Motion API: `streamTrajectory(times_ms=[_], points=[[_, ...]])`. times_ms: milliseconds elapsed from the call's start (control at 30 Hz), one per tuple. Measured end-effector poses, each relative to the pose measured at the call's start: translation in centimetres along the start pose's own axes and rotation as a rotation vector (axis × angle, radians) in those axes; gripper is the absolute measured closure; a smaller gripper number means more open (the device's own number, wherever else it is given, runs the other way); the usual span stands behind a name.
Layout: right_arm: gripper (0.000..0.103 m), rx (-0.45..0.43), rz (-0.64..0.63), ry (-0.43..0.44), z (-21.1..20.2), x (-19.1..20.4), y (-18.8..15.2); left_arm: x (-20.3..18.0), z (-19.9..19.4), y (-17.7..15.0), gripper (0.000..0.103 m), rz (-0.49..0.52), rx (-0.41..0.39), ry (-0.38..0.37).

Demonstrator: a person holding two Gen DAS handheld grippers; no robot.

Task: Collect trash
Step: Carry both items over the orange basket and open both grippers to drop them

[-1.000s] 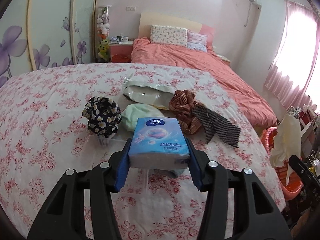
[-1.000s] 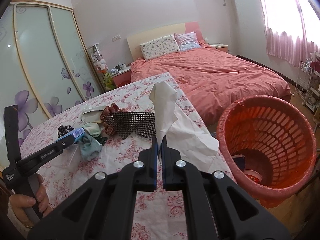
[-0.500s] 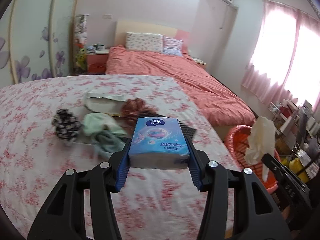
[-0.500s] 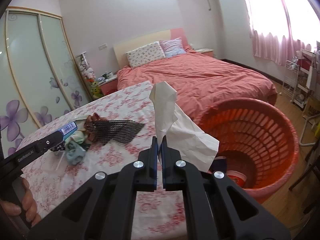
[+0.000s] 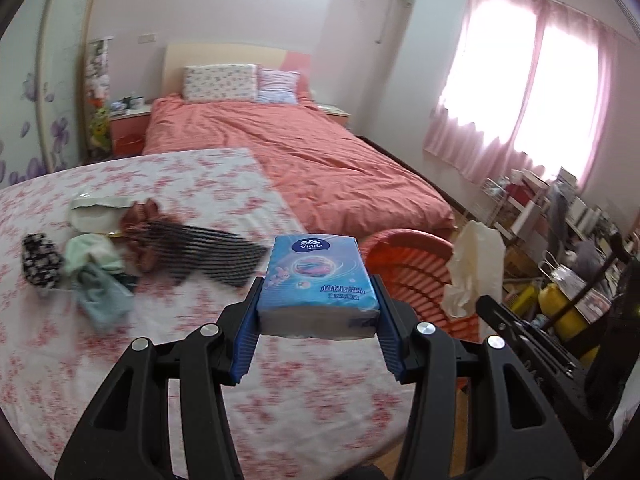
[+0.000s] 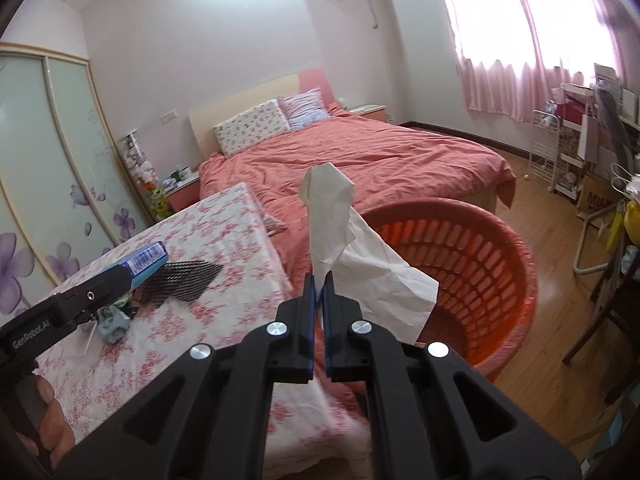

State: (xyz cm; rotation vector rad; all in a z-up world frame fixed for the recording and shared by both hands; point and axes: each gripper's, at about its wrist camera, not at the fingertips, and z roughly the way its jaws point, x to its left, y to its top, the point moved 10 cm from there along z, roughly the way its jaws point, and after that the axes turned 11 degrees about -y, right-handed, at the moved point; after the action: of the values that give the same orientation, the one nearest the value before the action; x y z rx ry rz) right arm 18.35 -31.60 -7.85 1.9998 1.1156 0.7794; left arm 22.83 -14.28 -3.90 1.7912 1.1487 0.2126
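Note:
My left gripper point(image 5: 318, 308) is shut on a blue Vinda tissue pack point(image 5: 318, 280) and holds it above the floral table's right edge. The pack also shows in the right wrist view point(image 6: 146, 258). My right gripper point(image 6: 319, 280) is shut on a crumpled white tissue point(image 6: 348, 248), held just left of the orange basket point(image 6: 472, 264). In the left wrist view the tissue point(image 5: 474, 268) hangs beside the basket point(image 5: 412, 264), right of the pack.
On the floral table point(image 5: 200, 184) lie a striped dark cloth point(image 5: 216, 252), a brown cloth point(image 5: 140, 220), green cloths point(image 5: 96, 272), a daisy-print cloth point(image 5: 40, 264) and a pale bag point(image 5: 96, 216). A pink bed point(image 5: 304, 152) stands behind. Shelves and clutter point(image 5: 560, 240) stand right.
Both grippers have swung to the right, away from the cloth pile and toward the orange basket. The tissue now hangs beside the basket's rim. Both grips are unchanged.

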Motion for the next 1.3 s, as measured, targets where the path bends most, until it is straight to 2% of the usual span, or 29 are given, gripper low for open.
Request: streamTrajectory(times_ms=[333, 767, 900, 1033, 1300], points=[[0.099, -0.006, 0.073, -0.022, 1.0, -4.1, 0.7, -4.9, 4.0, -0.9, 0.052, 0.057, 0.045, -0.079], [0.098, 0.002, 0.114, -0.025, 3.3, -6.4, 1.3, -7.7, 9.1, -2.4, 0.051, 0.082, 0.12, -0.117], [0.089, 0.012, 0.138, -0.028, 4.3, -7.1, 1.2, -8.0, 10.6, -3.2, 0.05, 0.083, 0.165, -0.13], [0.077, 0.016, 0.153, -0.051, 4.5, -8.0, 1.0, -7.8, 11.1, -3.9, 0.041, 0.078, 0.192, -0.127], [0.067, 0.021, 0.141, -0.101, 4.0, -8.9, 0.5, -5.8, 9.5, -4.2, 0.037, 0.088, 0.188, -0.055]])
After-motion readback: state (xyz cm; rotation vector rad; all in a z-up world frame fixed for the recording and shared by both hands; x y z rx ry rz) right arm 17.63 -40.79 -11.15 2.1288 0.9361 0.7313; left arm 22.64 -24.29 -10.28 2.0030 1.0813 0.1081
